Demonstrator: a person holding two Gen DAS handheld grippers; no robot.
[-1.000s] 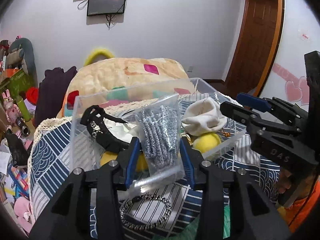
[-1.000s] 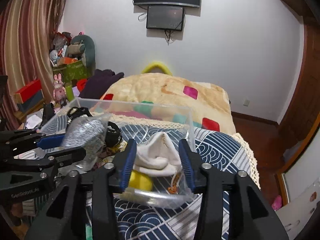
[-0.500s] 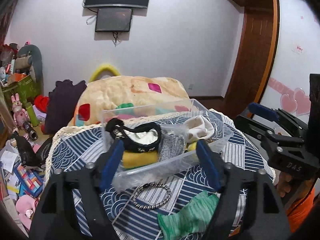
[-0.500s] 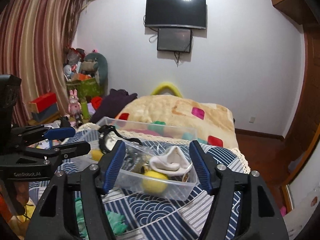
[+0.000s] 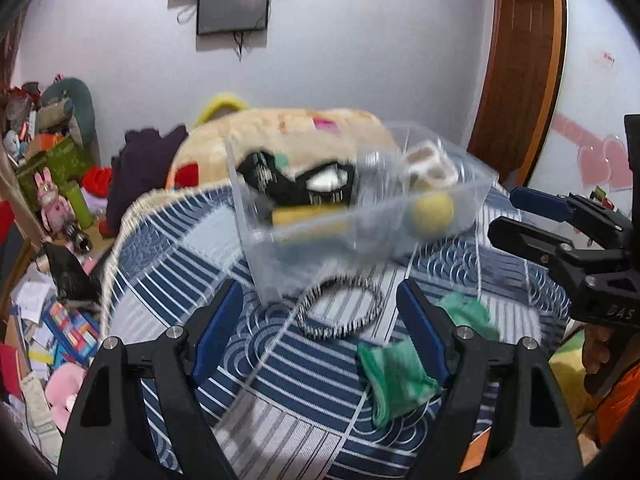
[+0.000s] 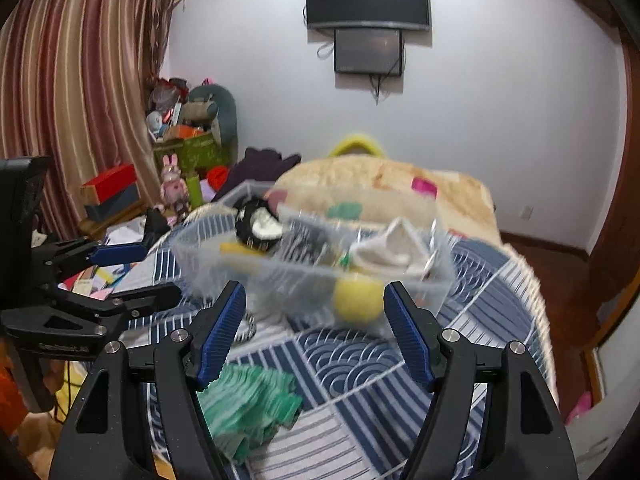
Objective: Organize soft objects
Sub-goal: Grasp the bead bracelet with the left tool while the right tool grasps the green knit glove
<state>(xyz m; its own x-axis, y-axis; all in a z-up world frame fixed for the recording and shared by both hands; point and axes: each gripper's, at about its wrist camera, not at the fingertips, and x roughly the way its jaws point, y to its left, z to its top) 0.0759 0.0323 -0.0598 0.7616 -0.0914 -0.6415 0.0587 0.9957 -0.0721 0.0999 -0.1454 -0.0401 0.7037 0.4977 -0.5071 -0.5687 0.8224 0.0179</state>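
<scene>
A clear plastic bin (image 5: pixel 476 196) (image 6: pixel 442 286) stands on the blue patterned tablecloth (image 5: pixel 200 256). It holds a black strap item (image 5: pixel 288 186), a white sock (image 5: pixel 430 164), a yellow ball (image 5: pixel 434 210) and a bagged grey item. A green cloth (image 5: pixel 394 372) (image 6: pixel 250 404) and a black-white braided ring (image 5: pixel 340 308) lie on the cloth in front of the bin. My left gripper (image 5: pixel 320 332) is open and empty, near the ring. My right gripper (image 6: pixel 316 332) is open and empty, in front of the bin.
A round table with a lace edge (image 5: pixel 120 248) bears everything. Behind it is a bed with a beige patterned quilt (image 6: pixel 380 184). Toys, boxes and papers clutter the floor at left (image 5: pixel 48 208). A wooden door (image 5: pixel 520 64) is at right.
My left gripper let go of the bagged grey item into the bin and opened wide. Both grippers drew back from the bin and opened; the green cloth and ring came into view.
</scene>
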